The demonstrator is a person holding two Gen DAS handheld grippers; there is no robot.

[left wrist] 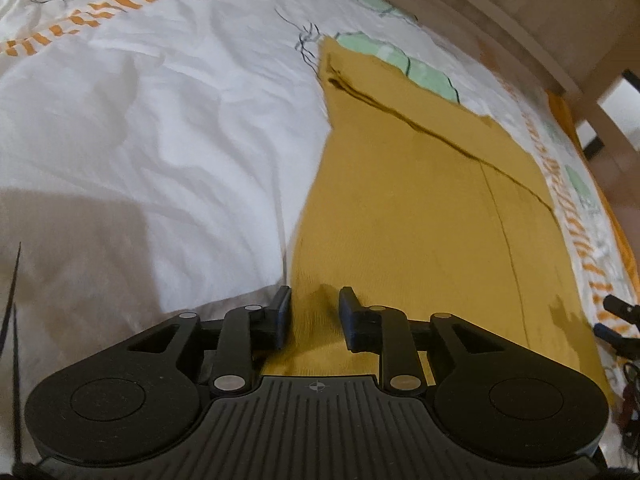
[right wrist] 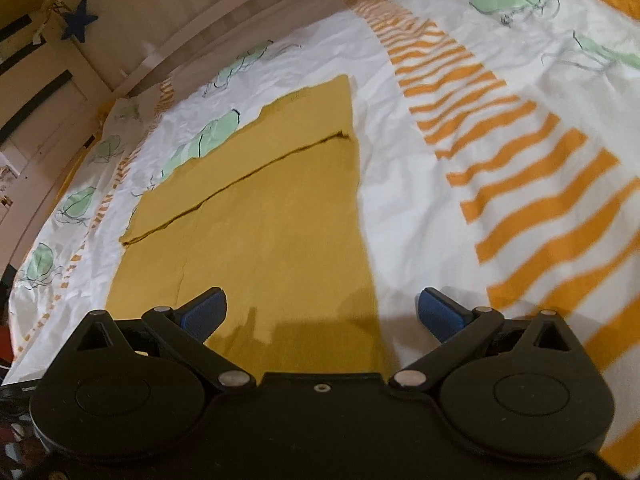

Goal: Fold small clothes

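A mustard-yellow garment point(left wrist: 420, 208) lies flat on the bed, with a dark fold line across its far part; it also shows in the right wrist view point(right wrist: 272, 216). My left gripper point(left wrist: 315, 300) is over the garment's near left edge, its jaws a narrow gap apart with cloth bunched between them, not clamped. My right gripper point(right wrist: 322, 304) is wide open and empty, straddling the garment's near right edge: one finger over the cloth, the other over the sheet.
The bed cover point(left wrist: 160, 120) is white with orange stripes point(right wrist: 520, 184) and green prints. A wooden bed frame point(left wrist: 520, 20) runs along the far side. The other gripper's tips point(left wrist: 618, 320) show at the right edge of the left wrist view.
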